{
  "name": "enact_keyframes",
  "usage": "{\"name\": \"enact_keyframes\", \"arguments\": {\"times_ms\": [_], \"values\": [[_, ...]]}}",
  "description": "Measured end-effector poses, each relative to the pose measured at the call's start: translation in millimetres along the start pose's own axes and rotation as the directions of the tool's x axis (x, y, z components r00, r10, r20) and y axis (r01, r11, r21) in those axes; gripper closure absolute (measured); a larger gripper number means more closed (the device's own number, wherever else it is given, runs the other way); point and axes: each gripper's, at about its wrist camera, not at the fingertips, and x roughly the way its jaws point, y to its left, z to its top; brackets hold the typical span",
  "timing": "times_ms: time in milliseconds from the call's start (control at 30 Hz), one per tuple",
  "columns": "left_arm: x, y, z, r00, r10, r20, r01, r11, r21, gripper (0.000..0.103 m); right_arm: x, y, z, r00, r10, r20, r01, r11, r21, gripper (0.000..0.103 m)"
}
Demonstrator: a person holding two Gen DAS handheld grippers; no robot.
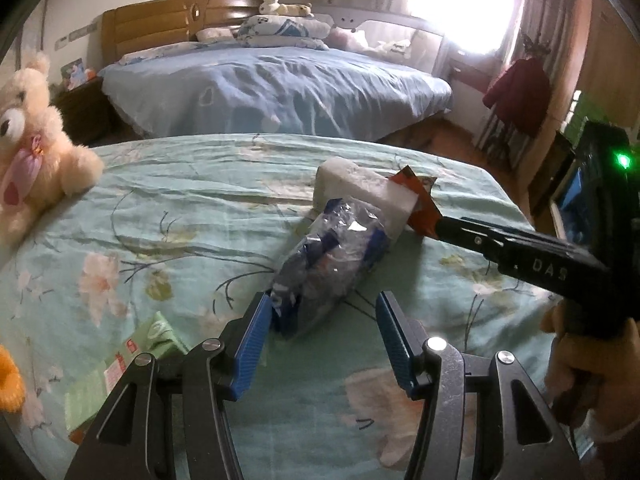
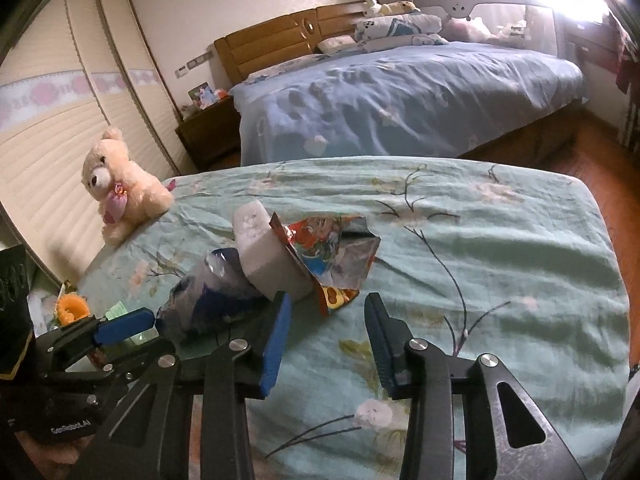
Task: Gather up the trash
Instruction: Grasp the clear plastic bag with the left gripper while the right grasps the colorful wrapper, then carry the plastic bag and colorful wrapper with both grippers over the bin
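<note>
Trash lies in a small heap on the green floral bedspread. In the left wrist view, the left gripper has its blue-padded fingers spread apart, released, with the near end of a crumpled clear-and-blue plastic bag lying between them, close against the left pad. Behind the bag stands a white foam block, and an orange-red wrapper sits at its right side. The right gripper reaches in from the right, its tips at the wrapper; whether they pinch it I cannot tell from here. A cream teddy bear sits at the left edge, and a green packet lies lower left.

In the right wrist view, the right gripper is spread wide, holding nothing. The colourful wrapper lies just ahead of the tips, touching the foam block, which leans on the plastic bag. The left gripper comes in at the left, at the bag. The teddy bear sits beyond.
</note>
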Motion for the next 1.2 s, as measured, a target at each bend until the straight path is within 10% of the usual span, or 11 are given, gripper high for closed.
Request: {"name": "enact_keyframes", "arguments": {"times_ms": [133,300,433,600,1200], "values": [[8,0,3,1.000,0.016,-0.008,-0.016,1.000,0.014,0.049,10,6,4,1.000,0.009,-0.008,-0.009,1.000,-0.016,0.066],[15,-1,5,1.000,0.021,-0.009,-0.021,1.000,0.023,0.058,19,4,2,0.999,0.018,-0.030,-0.018,1.000,0.022,0.102],[19,-3,6,1.000,0.002,-0.025,-0.001,0.999,0.033,0.090,10,-1,-3,1.000,0.014,-0.014,-0.013,0.999,0.051,0.103],[13,-4,3,0.999,-0.037,-0.022,0.037,0.999,0.025,0.101,-9,-9,-10,1.000,0.017,0.018,-0.019,0.995,0.095,0.103],[-19,-47,-22,0.983,-0.183,-0.008,0.183,0.982,0.054,0.103,-92,-41,-68,0.997,-0.031,0.077,0.012,0.973,0.231,0.103]]}}
